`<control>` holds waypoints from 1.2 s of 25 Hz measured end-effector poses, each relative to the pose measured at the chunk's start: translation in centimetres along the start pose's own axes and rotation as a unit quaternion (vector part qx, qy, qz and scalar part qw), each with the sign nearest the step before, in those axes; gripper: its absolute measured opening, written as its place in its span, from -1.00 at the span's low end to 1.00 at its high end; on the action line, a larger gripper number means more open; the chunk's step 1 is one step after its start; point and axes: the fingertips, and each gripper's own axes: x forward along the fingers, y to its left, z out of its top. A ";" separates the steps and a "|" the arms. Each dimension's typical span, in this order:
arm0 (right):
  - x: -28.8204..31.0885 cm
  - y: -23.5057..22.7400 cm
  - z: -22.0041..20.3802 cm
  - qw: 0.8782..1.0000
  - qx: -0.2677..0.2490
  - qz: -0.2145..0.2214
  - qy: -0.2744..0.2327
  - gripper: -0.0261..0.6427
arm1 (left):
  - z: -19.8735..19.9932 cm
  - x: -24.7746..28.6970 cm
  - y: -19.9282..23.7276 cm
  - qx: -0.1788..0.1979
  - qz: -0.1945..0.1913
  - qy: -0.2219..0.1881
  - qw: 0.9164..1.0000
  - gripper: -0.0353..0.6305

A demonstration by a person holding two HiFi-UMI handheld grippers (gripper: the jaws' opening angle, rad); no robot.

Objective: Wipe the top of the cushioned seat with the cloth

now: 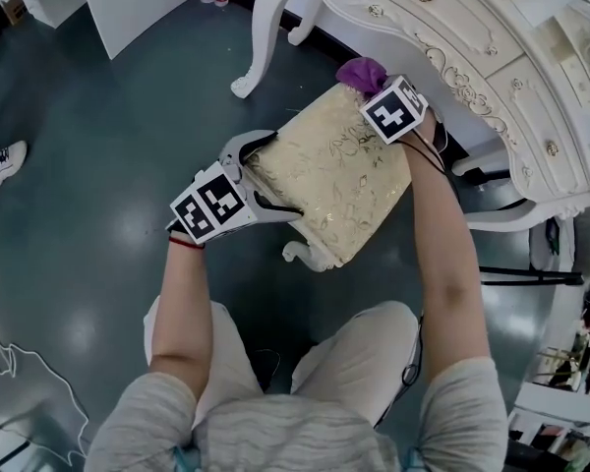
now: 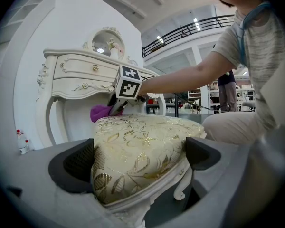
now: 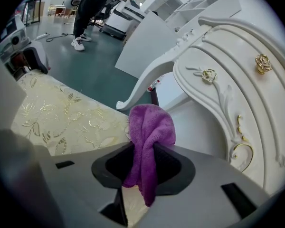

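Dark floor (image 1: pixel 98 146), white dresser (image 1: pixel 472 37) far right. Left gripper (image 1: pixel 264 177) clamps cushioned seat (image 1: pixel 334 170) near-left corner. Right gripper (image 3: pixel 145 163), arm outstretched, pinches purple cloth (image 3: pixel 152 127) at seat's far edge.

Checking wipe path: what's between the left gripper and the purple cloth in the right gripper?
Only the bare top of the cream, gold-leaf brocade cushioned seat, clamped by the left gripper; seen in head view and left gripper view.

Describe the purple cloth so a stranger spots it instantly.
Find the ornate white dressing table with gold knobs. Before it stands a cream gold-leaf cushioned seat; at its far edge the right gripper pinches a bunched purple cloth, the only purple thing around.
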 end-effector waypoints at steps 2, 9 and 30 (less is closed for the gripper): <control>-0.1 0.2 0.1 1.000 -0.003 0.001 -0.001 -0.57 | 0.0 0.0 0.0 0.000 0.000 -0.001 1.000 0.88; -0.8 1.4 0.5 1.000 0.007 0.021 -0.015 -0.57 | 0.0 0.0 0.0 -0.001 0.000 -0.002 1.000 0.88; -2.8 4.4 1.4 0.999 -0.008 0.028 -0.026 -0.57 | 0.0 -0.1 0.0 -0.001 -0.007 -0.009 1.000 0.88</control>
